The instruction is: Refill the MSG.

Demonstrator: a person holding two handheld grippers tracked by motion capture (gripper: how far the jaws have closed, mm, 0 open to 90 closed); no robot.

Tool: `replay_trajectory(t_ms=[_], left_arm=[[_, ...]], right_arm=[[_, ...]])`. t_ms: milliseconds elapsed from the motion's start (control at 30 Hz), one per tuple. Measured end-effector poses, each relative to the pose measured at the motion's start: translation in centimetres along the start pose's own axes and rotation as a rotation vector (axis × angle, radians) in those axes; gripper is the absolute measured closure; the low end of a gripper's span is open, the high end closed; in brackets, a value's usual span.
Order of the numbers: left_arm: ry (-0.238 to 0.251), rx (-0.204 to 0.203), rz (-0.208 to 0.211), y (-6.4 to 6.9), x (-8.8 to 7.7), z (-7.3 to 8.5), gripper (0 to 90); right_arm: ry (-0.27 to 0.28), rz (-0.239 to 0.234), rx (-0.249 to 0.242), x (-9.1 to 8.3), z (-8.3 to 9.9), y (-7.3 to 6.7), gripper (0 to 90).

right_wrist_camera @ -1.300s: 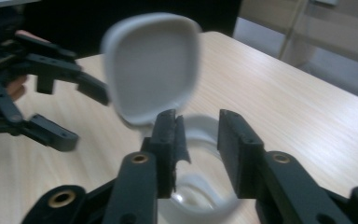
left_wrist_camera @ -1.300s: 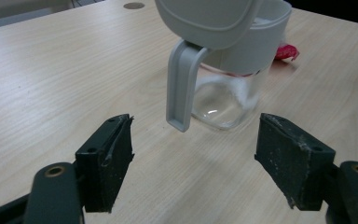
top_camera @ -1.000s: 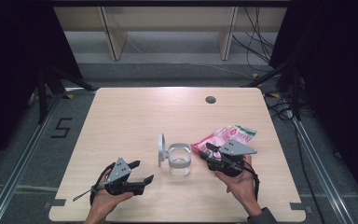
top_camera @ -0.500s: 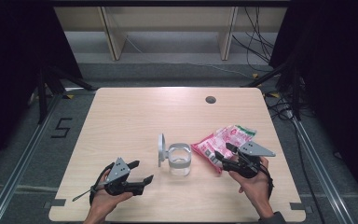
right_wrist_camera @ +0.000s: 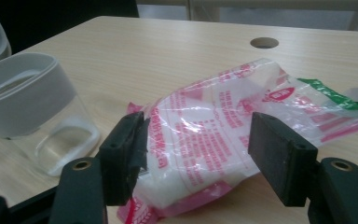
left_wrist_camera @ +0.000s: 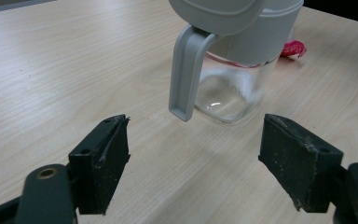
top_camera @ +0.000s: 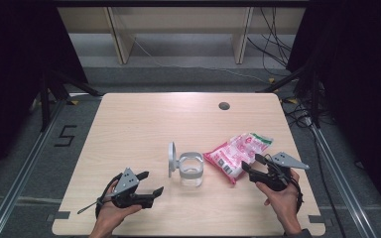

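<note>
matt pale wood table (top_camera: 144, 124), clear glass jar (left_wrist_camera: 233, 88) w/ grey plastic lid (left_wrist_camera: 214, 14), glossy crinkly plastic bag (right_wrist_camera: 223, 135)

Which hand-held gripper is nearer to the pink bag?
The right hand-held gripper: its open jaws stand on both sides of the pink bag's near end. The left hand-held gripper is far off, open, on the other side of the jar.
</note>
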State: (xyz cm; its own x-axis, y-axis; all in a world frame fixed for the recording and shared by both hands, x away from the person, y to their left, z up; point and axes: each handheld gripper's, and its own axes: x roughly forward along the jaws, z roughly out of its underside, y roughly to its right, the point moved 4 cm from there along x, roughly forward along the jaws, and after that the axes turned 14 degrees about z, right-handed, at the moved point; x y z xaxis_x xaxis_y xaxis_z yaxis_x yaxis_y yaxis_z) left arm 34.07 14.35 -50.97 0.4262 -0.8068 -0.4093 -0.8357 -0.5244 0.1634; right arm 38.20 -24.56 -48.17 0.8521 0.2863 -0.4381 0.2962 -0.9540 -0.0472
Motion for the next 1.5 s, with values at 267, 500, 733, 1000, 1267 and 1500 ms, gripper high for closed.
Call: replay_trajectory(t_ms=[267,500,733,1000,1267,1500], left_arm=[[0.000,-0.004,0.008,0.1,0.1,0.0,23.6],[0.000,-0.001,0.006,0.1,0.1,0.0,23.5],[-0.012,-0.003,0.009,0.2,0.4,0.3,23.5],[-0.018,0.002,0.019,0.4,0.6,0.3,23.5],[-0.009,-0.006,0.024,0.5,0.8,0.3,23.5],[-0.013,-0.001,0.025,0.4,0.7,0.3,23.5]], right_arm=[[-0.053,0.016,0.026,-0.4,0.9,1.2,34.7],[-0.081,0.022,0.024,-0.4,1.6,2.2,31.2],[-0.119,0.042,0.060,0.1,2.0,2.9,25.6],[-0.124,0.058,0.066,1.9,1.9,3.5,23.3],[-0.150,0.044,0.118,3.2,1.4,3.4,24.7],[-0.161,0.062,0.076,5.3,1.1,3.5,27.2]])
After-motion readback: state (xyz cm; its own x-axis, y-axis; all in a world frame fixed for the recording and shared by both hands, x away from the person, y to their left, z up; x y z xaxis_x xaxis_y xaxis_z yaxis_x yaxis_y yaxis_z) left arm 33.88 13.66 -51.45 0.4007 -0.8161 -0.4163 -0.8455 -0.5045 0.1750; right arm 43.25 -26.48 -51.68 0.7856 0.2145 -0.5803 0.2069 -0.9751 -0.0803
